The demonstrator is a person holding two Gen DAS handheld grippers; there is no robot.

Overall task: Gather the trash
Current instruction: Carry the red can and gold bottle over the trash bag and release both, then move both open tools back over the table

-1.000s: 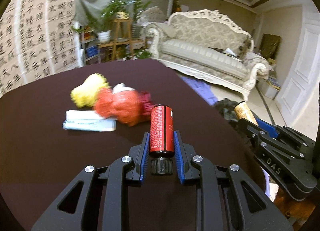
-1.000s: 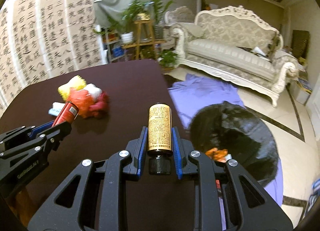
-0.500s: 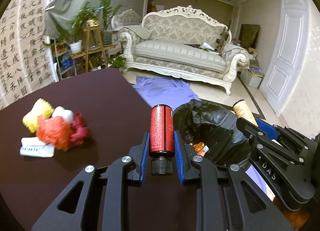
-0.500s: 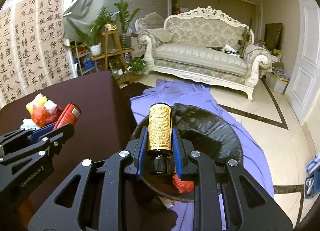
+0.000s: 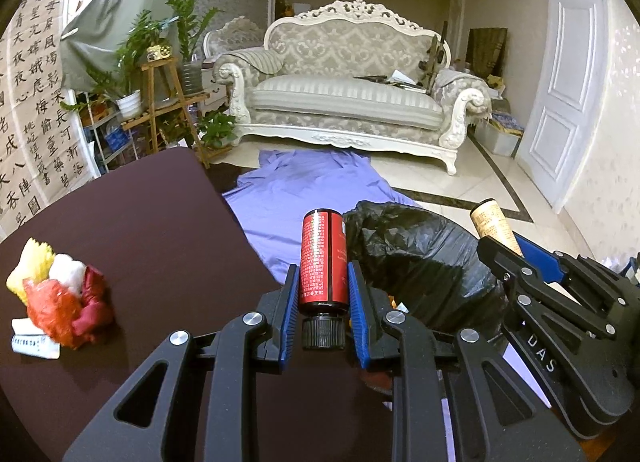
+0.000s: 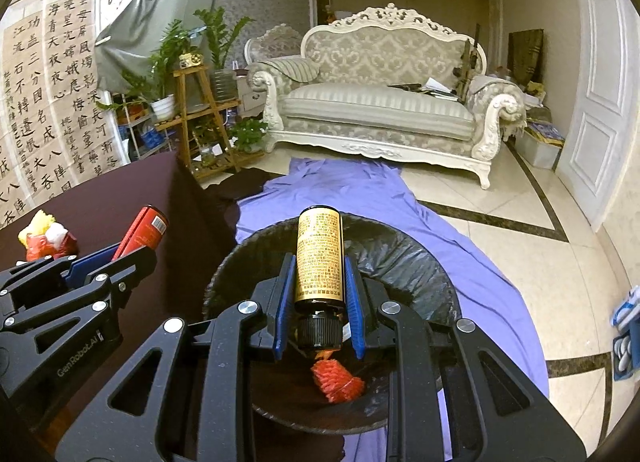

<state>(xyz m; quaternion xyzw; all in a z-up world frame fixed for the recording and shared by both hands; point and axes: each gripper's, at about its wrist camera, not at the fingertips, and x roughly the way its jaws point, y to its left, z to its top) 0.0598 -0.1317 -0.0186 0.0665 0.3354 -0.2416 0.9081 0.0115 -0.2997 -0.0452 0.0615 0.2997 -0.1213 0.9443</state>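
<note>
Over the black-lined bin (image 6: 400, 262) beside the bench (image 5: 140, 222), the right tongs (image 6: 319, 302) grip a gold-labelled bottle (image 6: 319, 258) by its lower body, cap toward the camera. The left tongs (image 5: 323, 298) clamp a red bottle (image 5: 323, 258) likewise, near the bench edge. Both look small, rigid, smooth-sided, probably light; mid-body holds suit them. Crumpled wrappers (image 5: 60, 294) remain on the bench.

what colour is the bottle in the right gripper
Gold label, black cap; the gold bottle shows best in the right wrist view.
</note>
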